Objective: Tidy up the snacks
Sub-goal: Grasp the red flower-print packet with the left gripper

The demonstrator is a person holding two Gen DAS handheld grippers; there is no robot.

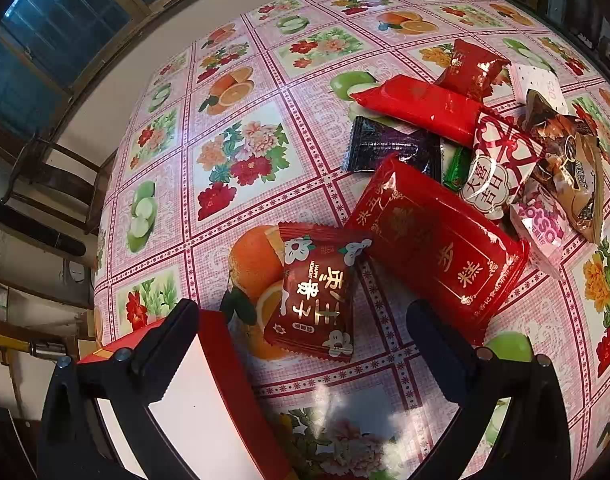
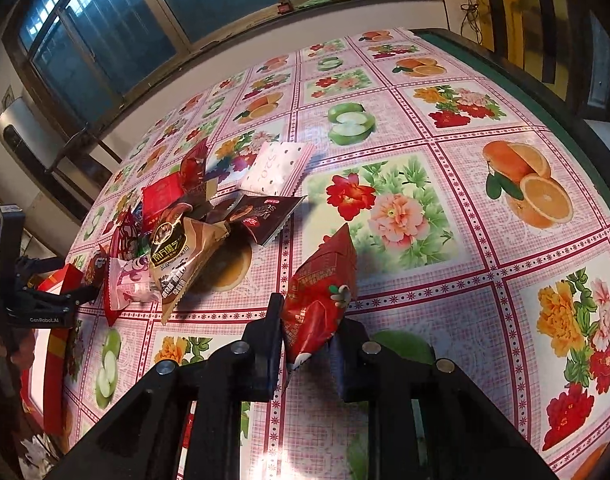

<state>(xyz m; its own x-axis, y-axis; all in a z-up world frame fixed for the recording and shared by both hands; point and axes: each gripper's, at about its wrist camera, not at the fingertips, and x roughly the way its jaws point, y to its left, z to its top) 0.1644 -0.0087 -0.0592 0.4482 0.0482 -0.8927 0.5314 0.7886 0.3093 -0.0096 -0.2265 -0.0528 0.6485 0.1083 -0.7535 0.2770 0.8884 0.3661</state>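
Your right gripper (image 2: 309, 344), lower centre of the right wrist view, is closed on a small red packet (image 2: 321, 300), pinched near its lower end; most of the wrapper stands free above the pads. Risk: the slick film could slide or pivot out if you swing quickly, because the hold is low and narrow.

Your left gripper (image 1: 305, 320) stands wide open and holds nothing. A red flower-print packet (image 1: 315, 296) lies flat on the tablecloth (image 1: 233, 92) between and just beyond its fingers, at lower centre of the left wrist view. The red box (image 1: 209, 400) with a white interior sits under the left-side finger at lower left. Risk: closing from here could catch the box edge or skate over the flat wrapper.

The snack pile (image 1: 485, 148) at centre right overlaps loosely; a careless reach would probably scatter it.
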